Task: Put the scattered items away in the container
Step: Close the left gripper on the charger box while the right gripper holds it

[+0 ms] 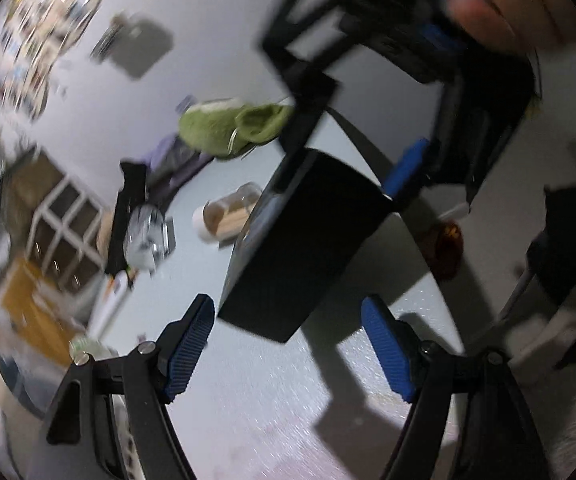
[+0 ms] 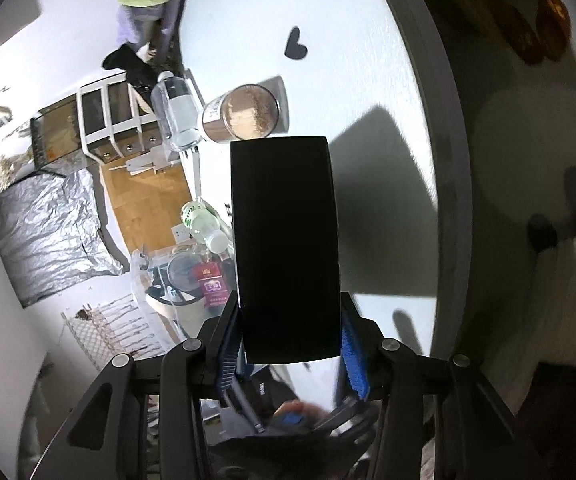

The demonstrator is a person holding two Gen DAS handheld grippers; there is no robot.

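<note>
My right gripper (image 2: pixel 288 348) is shut on a black rectangular box (image 2: pixel 286 248) and holds it above the round white table (image 2: pixel 368 60). In the left wrist view the same black box (image 1: pixel 304 240) hangs in the air, held by the right gripper (image 1: pixel 404 172) from above right. My left gripper (image 1: pixel 288 344) is open and empty, just below the box. A clear jar with brown powder (image 2: pixel 244 114) lies on its side on the table beyond the box; it also shows in the left wrist view (image 1: pixel 228 212).
A clear plastic bottle (image 2: pixel 174 114) lies next to the jar. A green plush (image 1: pixel 232 126) sits at the table's far side. A black heart shape (image 2: pixel 295 45) lies on the table. A brown round item (image 1: pixel 446 246) sits at the right. A cluttered floor lies beyond the table's left edge.
</note>
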